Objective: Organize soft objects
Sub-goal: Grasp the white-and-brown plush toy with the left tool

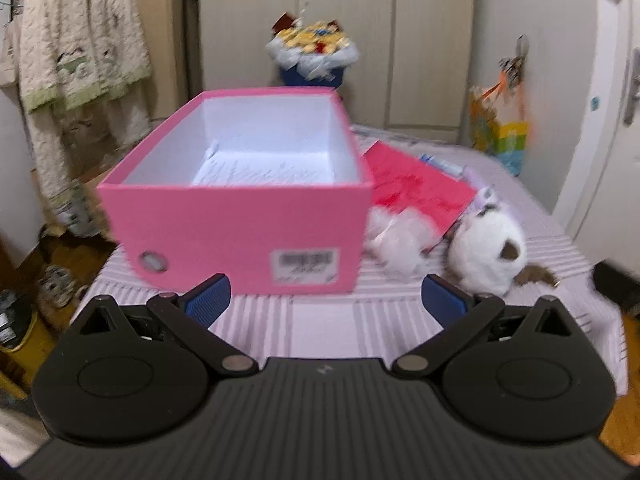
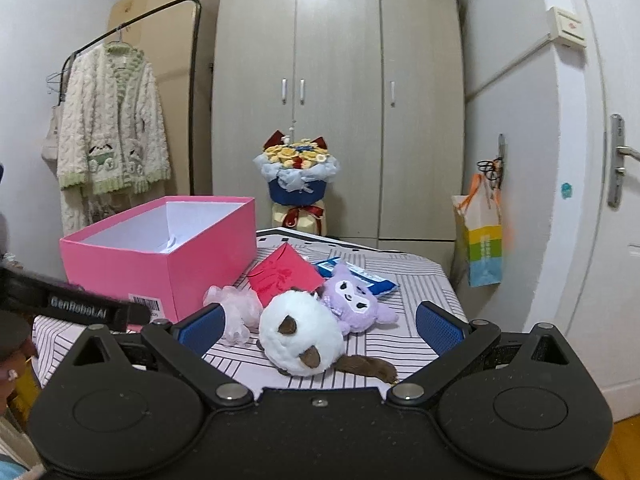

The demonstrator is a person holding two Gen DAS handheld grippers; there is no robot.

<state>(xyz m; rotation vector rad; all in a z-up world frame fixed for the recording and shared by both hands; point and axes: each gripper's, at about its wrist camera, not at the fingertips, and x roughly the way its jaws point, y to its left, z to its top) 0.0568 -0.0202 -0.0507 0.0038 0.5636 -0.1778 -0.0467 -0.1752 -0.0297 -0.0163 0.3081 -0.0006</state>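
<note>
An open pink box [image 1: 236,236] [image 2: 168,256] stands on the striped table, holding only a sheet of paper. To its right lie a pale pink fluffy scrunchie [image 1: 394,246] [image 2: 236,314], a white plush cat with brown ears and tail [image 1: 486,250] [image 2: 300,334], and a purple plush [image 2: 356,300]. My left gripper [image 1: 326,300] is open and empty, just in front of the box. My right gripper [image 2: 320,326] is open and empty, with the white plush between its fingers' line of sight, not touched.
A red envelope [image 2: 286,276] and a blue-white packet [image 2: 360,276] lie behind the toys. A bouquet [image 2: 298,176] stands beyond the table before a wardrobe. A coloured paper bag [image 2: 482,240] hangs at right. A robe [image 2: 112,128] hangs at left.
</note>
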